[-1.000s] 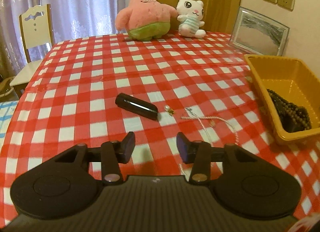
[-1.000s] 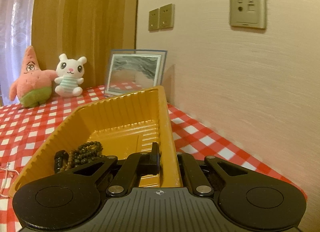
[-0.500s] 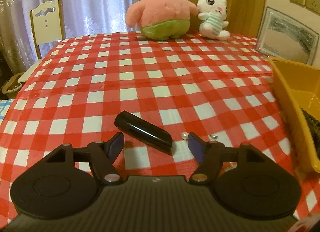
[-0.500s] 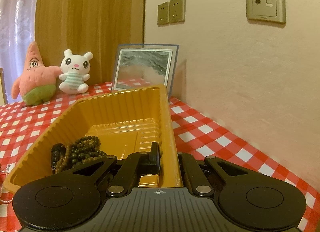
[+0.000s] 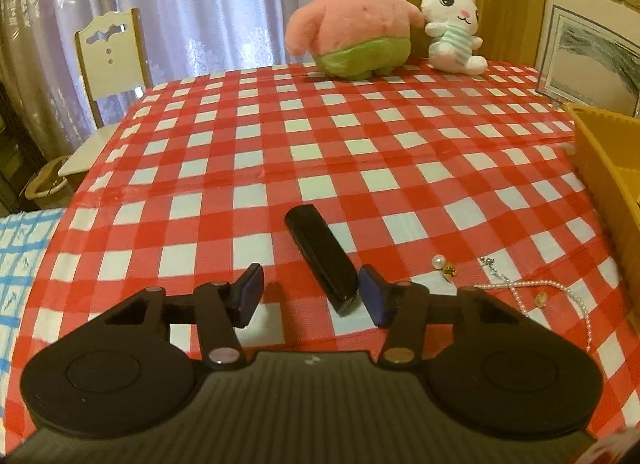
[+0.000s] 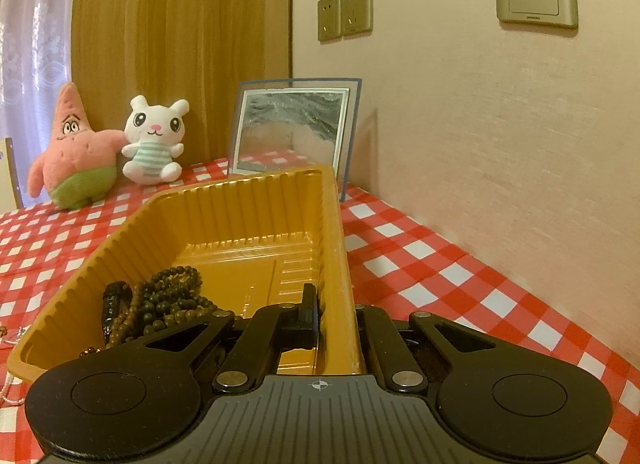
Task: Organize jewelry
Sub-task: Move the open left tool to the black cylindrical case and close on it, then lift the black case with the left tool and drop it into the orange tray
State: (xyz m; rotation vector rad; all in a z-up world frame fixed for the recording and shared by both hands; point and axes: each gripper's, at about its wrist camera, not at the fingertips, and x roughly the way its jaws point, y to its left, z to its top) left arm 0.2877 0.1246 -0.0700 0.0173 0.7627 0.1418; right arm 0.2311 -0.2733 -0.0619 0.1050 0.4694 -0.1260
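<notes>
A black tube-shaped case (image 5: pixel 320 260) lies on the red-and-white checked tablecloth. Its near end sits between the fingers of my left gripper (image 5: pixel 312 300), close to the right pad. The left pad stands well clear, and the jaws are closing. To the right lie a pearl earring (image 5: pixel 440 262) and a pearl necklace (image 5: pixel 540 288). My right gripper (image 6: pixel 336 316) is shut on the right wall of the yellow tray (image 6: pixel 240 204), one finger inside and one outside. Dark bead strands (image 6: pixel 168 300) lie in the tray's near left corner.
A pink starfish plush (image 5: pixel 352 20) and a white bunny plush (image 5: pixel 452 24) sit at the table's far edge. A framed picture (image 6: pixel 292 128) leans on the wall behind the tray. A white chair (image 5: pixel 108 56) stands at the far left. The wall runs close along the right.
My left gripper has moved forward and down to the black case, whose near end now lies between its fingers. The jaws spread wider, then narrowed. The right gripper keeps its grip on the tray wall.
</notes>
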